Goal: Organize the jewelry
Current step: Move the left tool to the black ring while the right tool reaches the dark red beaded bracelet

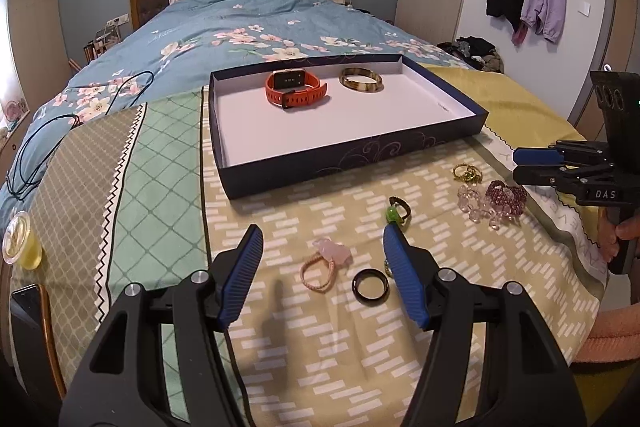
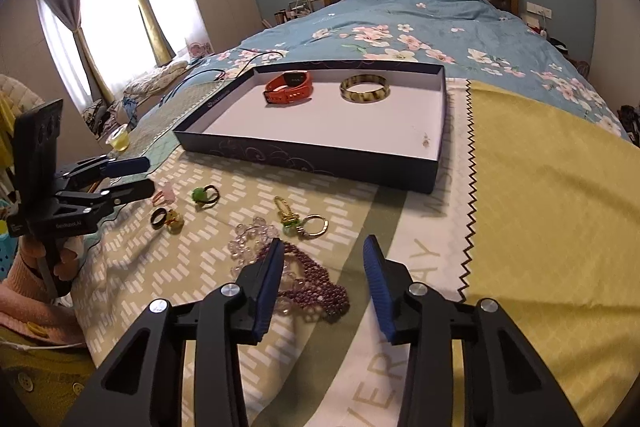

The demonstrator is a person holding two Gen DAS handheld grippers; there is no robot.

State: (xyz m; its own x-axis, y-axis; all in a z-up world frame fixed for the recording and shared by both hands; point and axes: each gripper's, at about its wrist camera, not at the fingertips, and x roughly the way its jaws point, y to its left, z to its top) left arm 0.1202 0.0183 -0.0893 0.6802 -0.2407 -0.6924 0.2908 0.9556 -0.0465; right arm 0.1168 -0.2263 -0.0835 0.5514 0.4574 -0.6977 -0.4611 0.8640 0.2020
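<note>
A dark blue box lid (image 1: 360, 157) (image 2: 304, 157) with a white inside lies on the bed and holds an orange watch (image 1: 295, 89) (image 2: 289, 87) and a tortoiseshell bangle (image 1: 361, 79) (image 2: 365, 89). Loose jewelry lies in front of it. My left gripper (image 1: 323, 243) is open above a pink hair tie (image 1: 322, 265) and a black ring (image 1: 370, 287), with a green ring (image 1: 398, 213) by its right finger. My right gripper (image 2: 324, 255) is open above a purple bead bracelet (image 2: 316, 287) (image 1: 506, 195) and clear beads (image 2: 250, 241) (image 1: 478, 205).
Gold rings and a clasp (image 2: 300, 219) (image 1: 466, 173) lie near the box. A yellow cup (image 1: 22, 247) (image 2: 119, 138) stands at the bed's left edge. A phone (image 1: 28, 327) lies at the near left. A black cable (image 1: 60, 131) trails over the floral quilt.
</note>
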